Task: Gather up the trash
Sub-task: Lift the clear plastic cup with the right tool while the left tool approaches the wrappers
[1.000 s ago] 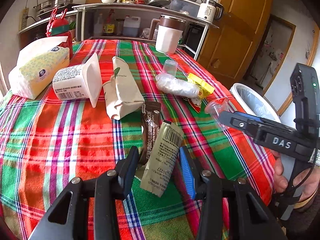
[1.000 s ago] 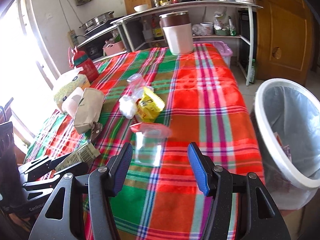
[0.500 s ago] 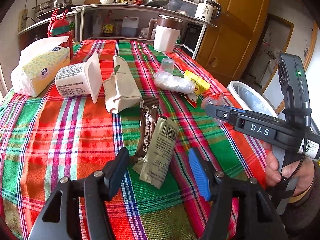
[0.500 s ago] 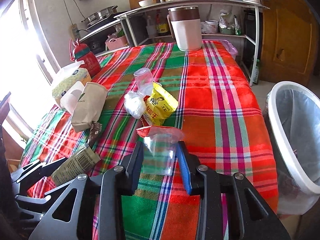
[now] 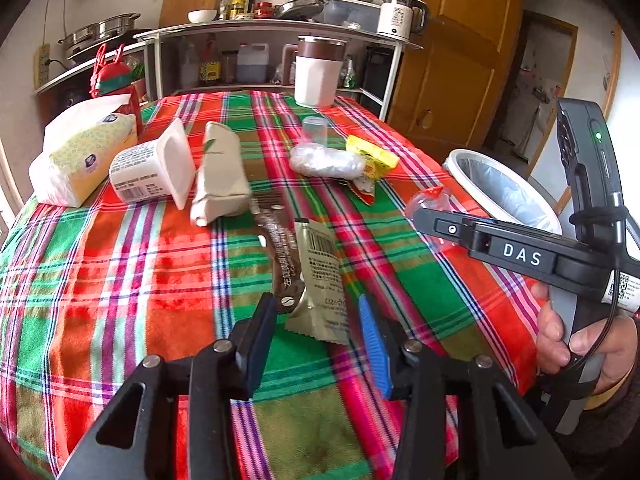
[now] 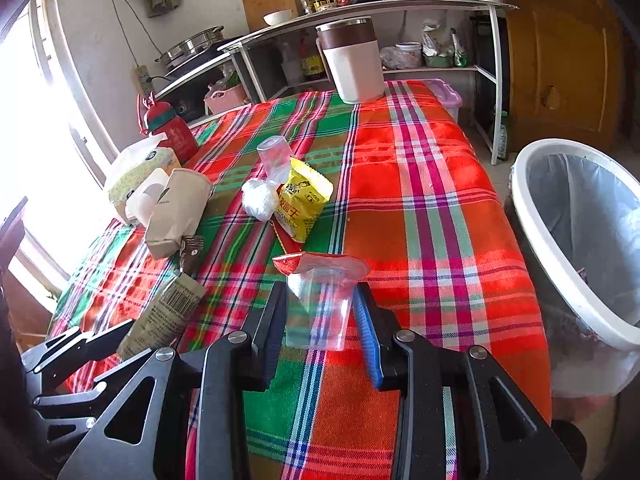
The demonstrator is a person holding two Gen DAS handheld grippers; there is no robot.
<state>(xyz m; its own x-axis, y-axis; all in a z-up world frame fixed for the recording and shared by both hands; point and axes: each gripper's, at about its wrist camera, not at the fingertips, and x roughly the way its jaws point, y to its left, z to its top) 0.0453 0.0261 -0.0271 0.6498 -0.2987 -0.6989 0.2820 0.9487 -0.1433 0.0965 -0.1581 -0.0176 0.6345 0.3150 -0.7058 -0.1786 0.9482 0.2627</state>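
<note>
My right gripper (image 6: 320, 312) is shut on a clear plastic bag with a red top (image 6: 320, 292), held just above the plaid tablecloth (image 6: 420, 208); it also shows in the left wrist view (image 5: 428, 204). My left gripper (image 5: 316, 328) is open around the near end of a beige wrapper (image 5: 320, 280) that lies beside a brown wrapper (image 5: 280, 248). A white bin with a liner (image 6: 576, 232) stands right of the table. A yellow snack bag (image 6: 304, 200), a clear cup (image 6: 272, 156) and a white plastic wad (image 6: 260, 200) lie mid-table.
A tissue pack (image 5: 80, 160), a white tub on its side (image 5: 152, 168), a folded paper bag (image 5: 218, 168) and a red bottle (image 5: 112, 80) sit at the left. A large white mug (image 5: 320, 72) stands at the far edge. Shelves and a wooden door are behind.
My right gripper closed on the clear bag and lifted it slightly. My left gripper opened wider and drew back a little from the beige wrapper.
</note>
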